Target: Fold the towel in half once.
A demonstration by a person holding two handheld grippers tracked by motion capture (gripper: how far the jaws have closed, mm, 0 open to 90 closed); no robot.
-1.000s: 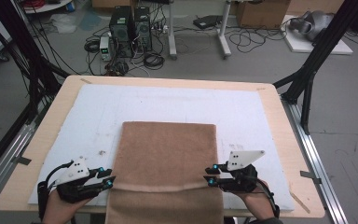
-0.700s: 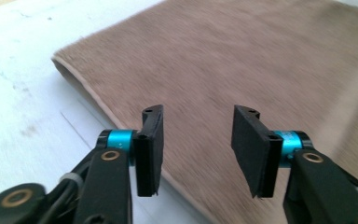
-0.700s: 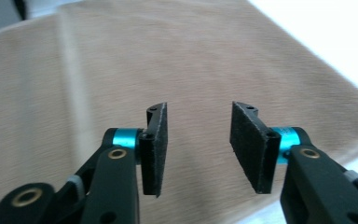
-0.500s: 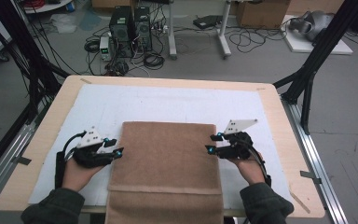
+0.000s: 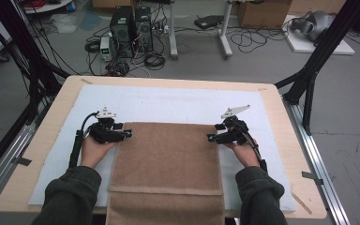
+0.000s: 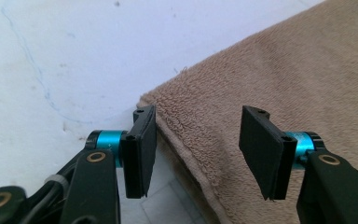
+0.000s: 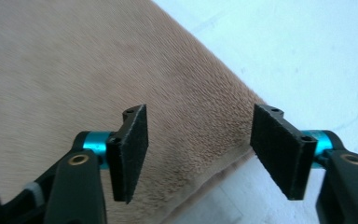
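A brown towel (image 5: pixel 168 159) lies folded on the white mat, its near end hanging over the table's front edge. My left gripper (image 5: pixel 127 134) is at the towel's far left corner and my right gripper (image 5: pixel 210 137) at its far right corner. In the left gripper view the towel's corner (image 6: pixel 284 79) lies between the jaws of the left gripper (image 6: pixel 196 154), whose pads stand clear of it. In the right gripper view the towel's edge (image 7: pixel 74 70) runs between the spread jaws of the right gripper (image 7: pixel 205 154), untouched. Both pairs of jaws have just been opening.
The white mat (image 5: pixel 168 101) covers most of the wooden table (image 5: pixel 51 117), with bare mat beyond the towel and on both sides. Black frame posts (image 5: pixel 318 61) rise at the table's right and left. Computers and cables lie on the floor beyond.
Both hands have moved away from the front edge, carrying the towel's top layer to its far edge. The jaws, shut on the towel before, now stand apart.
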